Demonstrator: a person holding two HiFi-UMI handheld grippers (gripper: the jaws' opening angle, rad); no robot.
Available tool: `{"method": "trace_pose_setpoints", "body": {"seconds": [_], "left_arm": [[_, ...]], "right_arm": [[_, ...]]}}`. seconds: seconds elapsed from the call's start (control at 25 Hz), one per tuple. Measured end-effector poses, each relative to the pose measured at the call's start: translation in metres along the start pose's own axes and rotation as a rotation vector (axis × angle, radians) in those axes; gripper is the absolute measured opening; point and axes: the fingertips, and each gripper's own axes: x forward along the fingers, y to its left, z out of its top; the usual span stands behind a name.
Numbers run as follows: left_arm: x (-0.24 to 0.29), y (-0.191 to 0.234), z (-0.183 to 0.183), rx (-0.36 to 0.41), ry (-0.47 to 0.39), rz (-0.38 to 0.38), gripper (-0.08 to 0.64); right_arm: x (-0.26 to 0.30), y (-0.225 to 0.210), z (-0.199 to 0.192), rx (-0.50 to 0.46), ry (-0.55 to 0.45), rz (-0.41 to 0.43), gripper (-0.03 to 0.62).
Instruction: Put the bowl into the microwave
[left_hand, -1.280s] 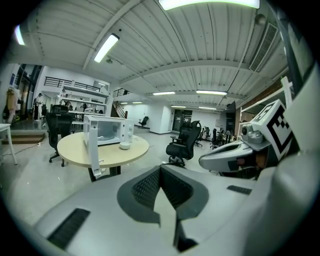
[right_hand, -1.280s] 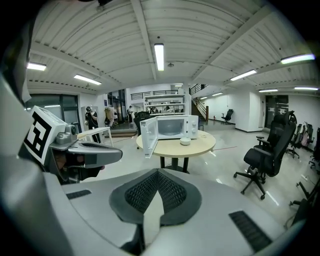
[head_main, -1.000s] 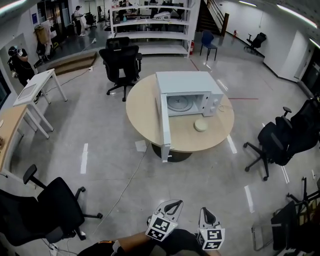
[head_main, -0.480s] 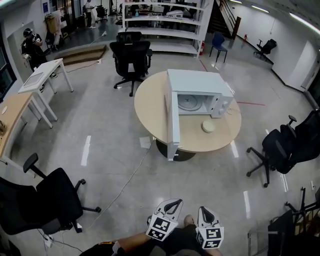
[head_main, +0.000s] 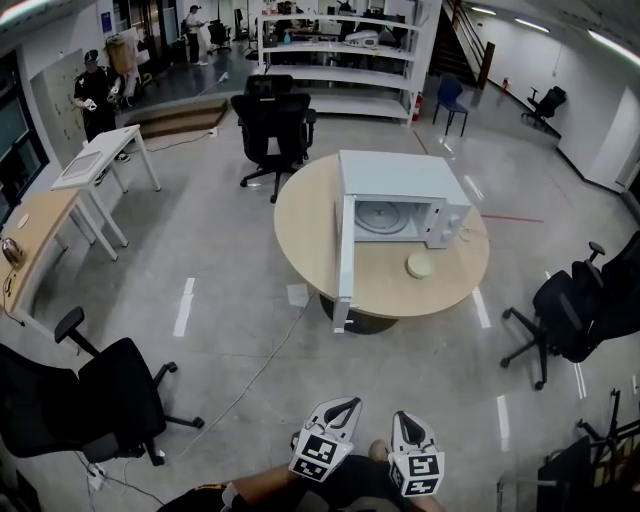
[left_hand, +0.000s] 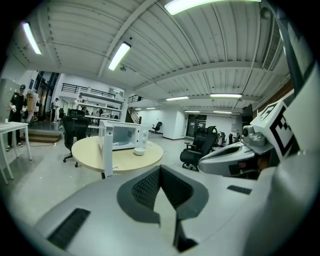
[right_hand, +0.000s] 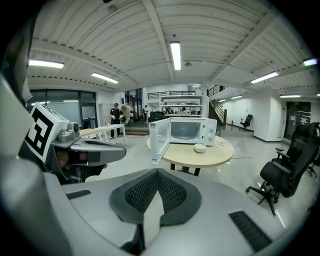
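Held low and close to the person, the left gripper (head_main: 343, 404) and right gripper (head_main: 404, 418) have their jaws closed tip to tip, empty. Well ahead, the small white round bowl (head_main: 419, 265) sits on the round wooden desk (head_main: 300, 215), just before the open white microwave (head_main: 400, 185). This looks like the approach stage; next, the jaws must reach the desk and open around the bowl.

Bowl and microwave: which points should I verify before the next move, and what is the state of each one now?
1. Microwave door open: ok, swung wide.
2. Cavity free: ok, only the turntable shows inside.
3. Bowl accessible: ok, it stands alone on the table before the opening.
4. Jaws apart for grasping: not ok, left gripper and right gripper are both shut and empty.
5. Grippers near the bowl: not ok, a stretch of floor lies between.
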Motion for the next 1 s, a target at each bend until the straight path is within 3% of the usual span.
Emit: {"method": "trace_pose_setpoints", "body": {"seconds": [0.52,1.0], "left_arm": [[0.065,-0.048,0.028,0.027,-0.010,0.037,0.048],[0.090,-0.066,0.033,0.030,-0.012,0.078,0.048]], "right_arm": [[-0.005,-0.084,0.011,-0.011,-0.038,0.040,0.015],[-0.008,-0.117,0.011,-0.018,-0.047,0.075,0.015]]}}
